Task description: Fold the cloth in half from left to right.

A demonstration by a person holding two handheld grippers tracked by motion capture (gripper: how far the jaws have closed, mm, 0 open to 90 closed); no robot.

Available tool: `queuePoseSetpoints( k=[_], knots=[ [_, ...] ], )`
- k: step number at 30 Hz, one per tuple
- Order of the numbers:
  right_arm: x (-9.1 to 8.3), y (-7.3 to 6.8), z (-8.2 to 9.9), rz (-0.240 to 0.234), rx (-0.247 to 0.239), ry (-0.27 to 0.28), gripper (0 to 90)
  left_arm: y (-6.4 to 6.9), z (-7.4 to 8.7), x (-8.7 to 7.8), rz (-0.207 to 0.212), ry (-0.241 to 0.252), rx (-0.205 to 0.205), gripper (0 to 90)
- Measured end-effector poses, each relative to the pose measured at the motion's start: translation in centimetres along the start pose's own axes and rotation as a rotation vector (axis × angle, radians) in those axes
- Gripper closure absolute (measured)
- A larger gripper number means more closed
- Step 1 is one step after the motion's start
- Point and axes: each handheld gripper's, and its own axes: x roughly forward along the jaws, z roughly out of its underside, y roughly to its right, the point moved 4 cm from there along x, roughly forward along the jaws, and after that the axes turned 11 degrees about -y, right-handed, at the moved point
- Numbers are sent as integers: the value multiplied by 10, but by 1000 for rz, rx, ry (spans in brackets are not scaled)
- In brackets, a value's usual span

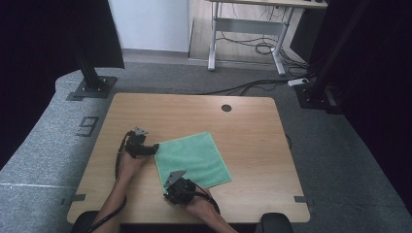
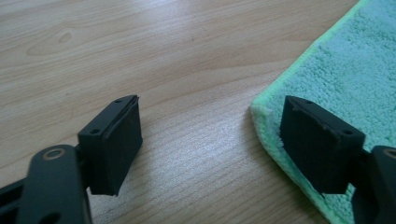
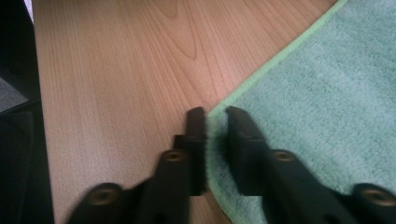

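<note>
A green microfibre cloth (image 1: 192,159) lies flat on the wooden table (image 1: 243,126), a little left of its middle. My left gripper (image 1: 154,148) rests at the cloth's far left corner. In the left gripper view the left gripper (image 2: 212,107) stands open, one jaw over bare wood and the other over the cloth (image 2: 345,70) near its edge. My right gripper (image 1: 169,186) is at the cloth's near left corner. The right gripper view has the right gripper (image 3: 215,114) shut on the cloth (image 3: 327,93), with a ridge of its edge pinched between the pads.
A round black cable hole (image 1: 226,108) sits near the table's far edge. Black stand bases (image 1: 92,87) flank the table on the grey floor. Behind stands a white desk frame (image 1: 248,29) with cables. Bare wood stretches to the right of the cloth.
</note>
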Motion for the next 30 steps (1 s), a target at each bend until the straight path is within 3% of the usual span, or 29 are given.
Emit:
queuePoseSetpoints(
  k=[4, 10, 13, 18, 30],
  knots=[
    [-1, -1, 0, 1, -1, 8, 869, 6, 0, -2, 43, 23, 40, 524],
    [-4, 1, 0, -18, 17, 14, 872, 12, -1, -2, 118, 19, 29, 865],
    [-8, 3, 0, -23, 22, 25, 872, 12, -3, -3, 107, 6, 34, 876],
    [-17, 6, 0, -21, 29, 48, 871, 12, -10, -12, 124, 34, 9, 877],
    [-45, 19, 10, 23, 65, 97, 872, 27, -42, -25, 124, 64, 53, 878]
  ],
)
